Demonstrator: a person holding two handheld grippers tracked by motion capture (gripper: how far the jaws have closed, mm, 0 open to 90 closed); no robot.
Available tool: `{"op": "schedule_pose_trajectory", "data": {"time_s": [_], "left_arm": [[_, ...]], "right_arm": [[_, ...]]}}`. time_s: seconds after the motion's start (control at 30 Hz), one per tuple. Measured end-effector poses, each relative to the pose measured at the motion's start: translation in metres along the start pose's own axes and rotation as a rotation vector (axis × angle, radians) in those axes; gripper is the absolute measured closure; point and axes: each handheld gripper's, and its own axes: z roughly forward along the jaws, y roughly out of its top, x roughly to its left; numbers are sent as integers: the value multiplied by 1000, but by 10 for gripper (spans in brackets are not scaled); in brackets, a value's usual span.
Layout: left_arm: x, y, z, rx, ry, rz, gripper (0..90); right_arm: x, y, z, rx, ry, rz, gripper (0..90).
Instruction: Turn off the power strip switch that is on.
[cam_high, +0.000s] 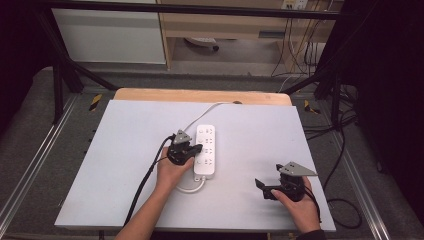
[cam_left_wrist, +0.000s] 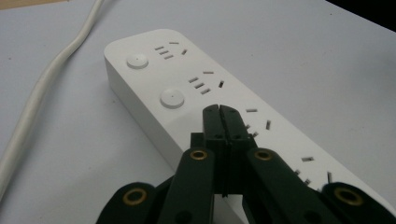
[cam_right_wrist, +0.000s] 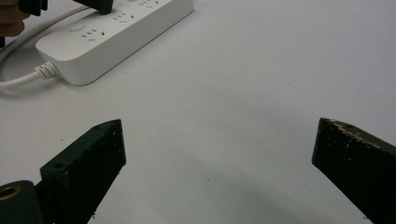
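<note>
Two closed jaws on the left gripper (cam_left_wrist: 219, 109) are pressing the power strip (cam_left_wrist: 196, 88) near its round switch (cam_left_wrist: 172, 99); sliding off-target seems likely, while the right gripper (cam_right_wrist: 217, 144) is idling wide open.

Lab: metal frame (cam_high: 65, 65), trailing cables (cam_high: 300, 45), white table (cam_high: 125, 165).

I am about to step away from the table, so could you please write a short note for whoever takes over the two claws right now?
Left claw: shut, nothing between its jaws, tips over the top of the white power strip, about mid-length, near its round buttons; whether they press one cannot be told.
Right claw: open and empty, low over the bare white table, to the right of the strip.
Power strip: flat at mid-table, its white cable running to the far edge.
Done: left claw brought to the strip.
Left: probably pressing a switch with the shut tips; nothing is plugged in.
</note>
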Motion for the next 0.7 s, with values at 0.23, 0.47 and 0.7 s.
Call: {"op": "schedule_pose_trajectory", "data": {"time_s": [0.23, 0.47, 0.7], "left_arm": [[-1, 0, 0, -1, 2, 7, 900], [-3, 0, 0, 0, 18, 22, 900], [-1, 0, 0, 1, 15, 1, 900]], "right_arm": [[1, 0, 0, 4, 3, 1, 34], [0, 0, 0, 1, 2, 2, 34], [0, 0, 0, 0, 1, 0, 34]]}}
